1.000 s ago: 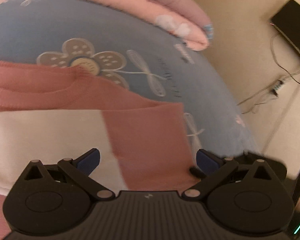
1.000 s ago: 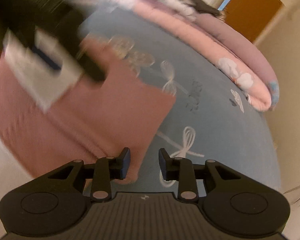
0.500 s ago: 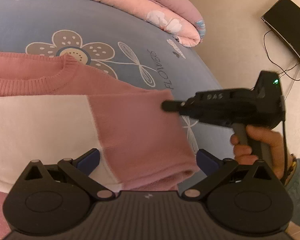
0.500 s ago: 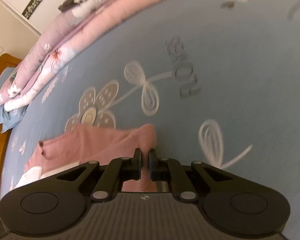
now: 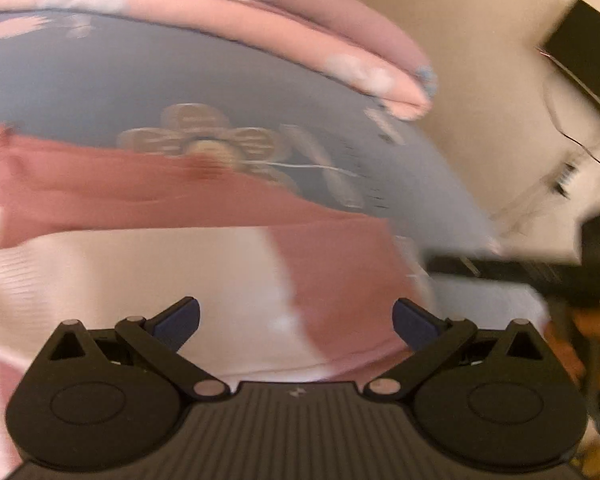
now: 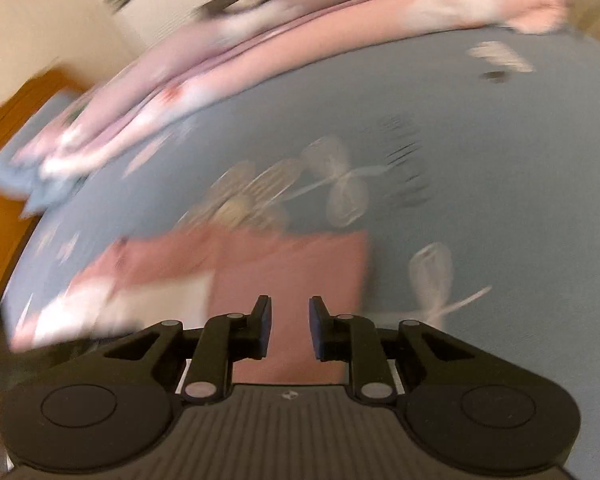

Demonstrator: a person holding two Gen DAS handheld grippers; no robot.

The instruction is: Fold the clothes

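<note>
Bedsheet (image 6: 480, 152), blue with flower print, fills both your views; everything blurred. Quilt (image 5: 260, 28), pink, rolled along its far edge at 12 o'clock. Sweater (image 5: 332, 264), pink with a white panel, lies flat on the sheet, folded edge toward 3 o'clock in your left view. Your left gripper (image 5: 296, 320) hangs over it, jaws spread wide, nothing between them. Your right gripper (image 6: 288, 328) sits over the sweater's pink corner, jaws parted by a narrow gap, gripping nothing. From your left view it shows dark at 3 o'clock.
</note>
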